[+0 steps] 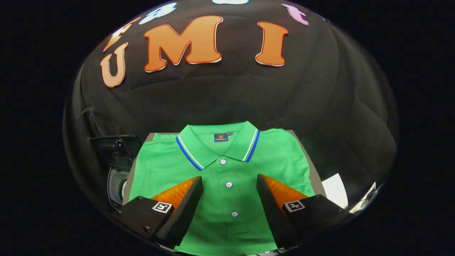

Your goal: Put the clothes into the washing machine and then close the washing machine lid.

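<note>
At the bottom of the frame we see our gripper (229,199) with fingers spread apart over a folded green shirt (220,177). The shirt lies flat on the counter (317,170), a washing machine (117,170) at lower left.

The scene is seen from the gripper-mounted fisheye camera, aimed forward and downward along the two spread fingers (192,202) at a folded green polo shirt (222,170), held close above it; the booth wall rises beyond the shirt.

Gripper (229,185): ridged fingers, square coded markers
</note>
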The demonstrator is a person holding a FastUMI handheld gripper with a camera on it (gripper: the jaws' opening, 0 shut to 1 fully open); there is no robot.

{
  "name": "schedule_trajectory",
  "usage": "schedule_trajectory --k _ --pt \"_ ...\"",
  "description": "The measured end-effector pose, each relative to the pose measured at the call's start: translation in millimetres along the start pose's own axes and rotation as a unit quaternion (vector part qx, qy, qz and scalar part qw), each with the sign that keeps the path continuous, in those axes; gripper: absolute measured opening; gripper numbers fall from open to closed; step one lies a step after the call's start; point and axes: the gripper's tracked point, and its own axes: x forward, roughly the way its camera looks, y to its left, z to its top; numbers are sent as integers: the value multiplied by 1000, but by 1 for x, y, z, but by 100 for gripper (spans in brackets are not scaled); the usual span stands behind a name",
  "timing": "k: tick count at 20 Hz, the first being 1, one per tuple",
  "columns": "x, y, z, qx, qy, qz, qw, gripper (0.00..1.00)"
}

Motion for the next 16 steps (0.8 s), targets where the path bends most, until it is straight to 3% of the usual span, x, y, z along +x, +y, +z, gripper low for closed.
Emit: schedule_trajectory --k 4,8,15,16 --pt "10 5 -6 20 76 19 997 97" --pt "7 6 -6 9 151 12 988 98" --pt "10 12 -5 7 215 10 977 97" --pt "10 15 -5 2 216 13 976 89"
